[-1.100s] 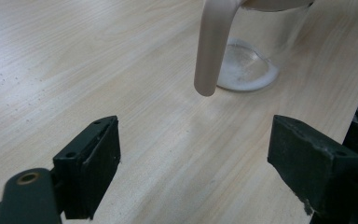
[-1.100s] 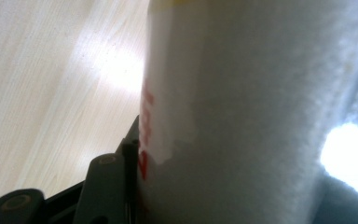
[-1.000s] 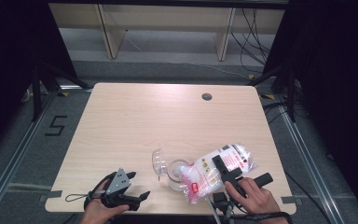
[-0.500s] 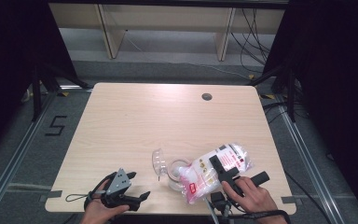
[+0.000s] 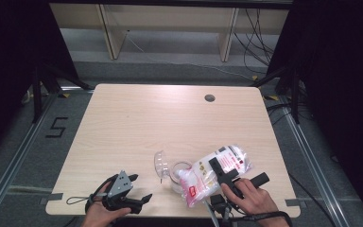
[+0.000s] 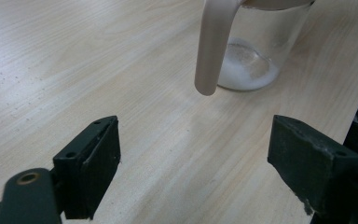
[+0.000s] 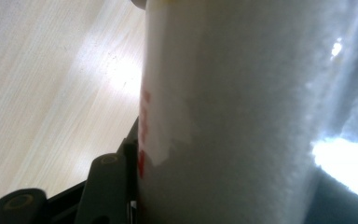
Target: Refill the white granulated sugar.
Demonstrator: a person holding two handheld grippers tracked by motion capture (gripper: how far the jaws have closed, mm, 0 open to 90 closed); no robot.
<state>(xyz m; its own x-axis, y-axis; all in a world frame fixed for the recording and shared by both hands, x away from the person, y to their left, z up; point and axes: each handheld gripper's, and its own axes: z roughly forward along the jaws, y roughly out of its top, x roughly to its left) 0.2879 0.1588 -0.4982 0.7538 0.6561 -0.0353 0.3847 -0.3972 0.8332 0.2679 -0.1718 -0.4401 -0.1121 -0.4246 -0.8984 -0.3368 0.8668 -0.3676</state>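
At the lower right of the high view, the right gripper (image 5: 224,176) is clamped on a clear plastic bag of white powder with red print (image 5: 215,174), its jaws pressed into the bag's sides; in the right gripper view the white bag wall (image 7: 242,116) sits hard against the one jaw that shows. The bag's long axis runs from upper right down to lower left, and its lower end sits over, or just at, the rim of a small clear glass jar (image 5: 178,172) standing on the table just left of the gripper. Whether powder is falling I cannot tell. The likely move is a pour, and it turns on that slant: the bag's low end must stay above the jar's opening.

At the lower left, the left gripper (image 5: 139,189) rests near the table edge with its jaws wide apart and empty. In the left gripper view the jar (image 6: 256,51) lies ahead at upper right, a thin layer of white powder in its bottom and a pale curved handle (image 6: 213,46) hanging before it. Just left of the jar lies a clear domed lid (image 5: 160,164).

Beyond stretches the bare light wooden table (image 5: 170,123), a round cable hole (image 5: 210,98) toward its upper right. Past the far edge stand pale shelving legs, loose cables and dark curtains either side.
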